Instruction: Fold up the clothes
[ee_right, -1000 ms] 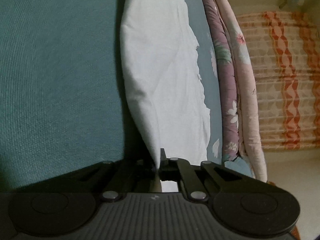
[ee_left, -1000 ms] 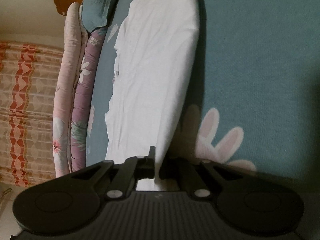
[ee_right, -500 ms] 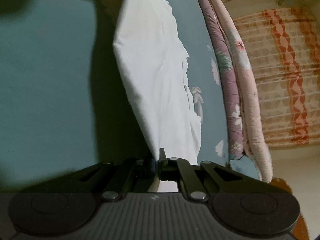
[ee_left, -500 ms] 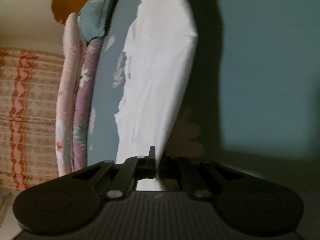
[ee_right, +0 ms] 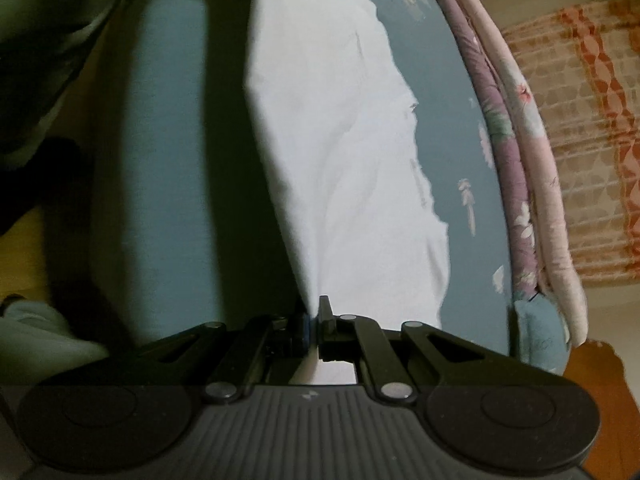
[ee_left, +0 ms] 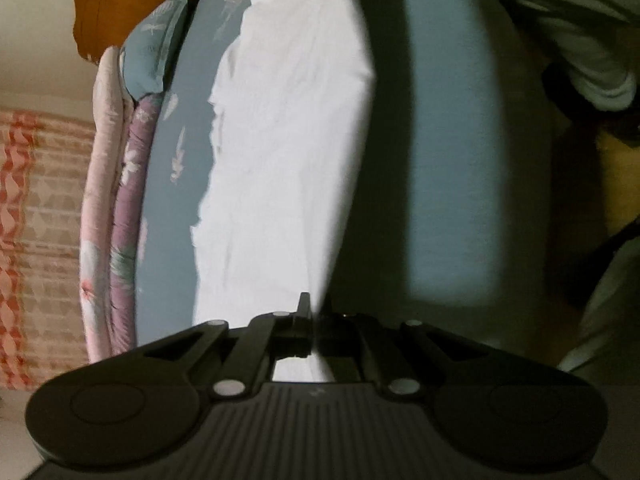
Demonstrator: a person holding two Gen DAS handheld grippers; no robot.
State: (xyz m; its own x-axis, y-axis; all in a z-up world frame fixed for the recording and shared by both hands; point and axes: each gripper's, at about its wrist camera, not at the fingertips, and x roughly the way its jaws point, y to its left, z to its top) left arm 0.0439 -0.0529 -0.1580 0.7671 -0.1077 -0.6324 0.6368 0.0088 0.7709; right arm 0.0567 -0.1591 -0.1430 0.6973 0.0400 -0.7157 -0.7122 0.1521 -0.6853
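Cloth (ee_left: 280, 168), white, stretched over blue bed (ee_left: 448, 200) near its quilt-lined edge; pinched tight w/ L gripper (ee_left: 311, 320) & R gripper (ee_right: 314, 320), one end each.

Each gripper is matte black: the left gripper (ee_left: 311, 312) and the right gripper (ee_right: 316, 316) both have a ribbed grey-black body, two round lobes with shallow discs, and slanted link arms with triangular cut-outs. Silver rivets (ee_left: 229, 388) mark the pivots. The person wears a pale grey-green sleeve (ee_left: 580, 52).
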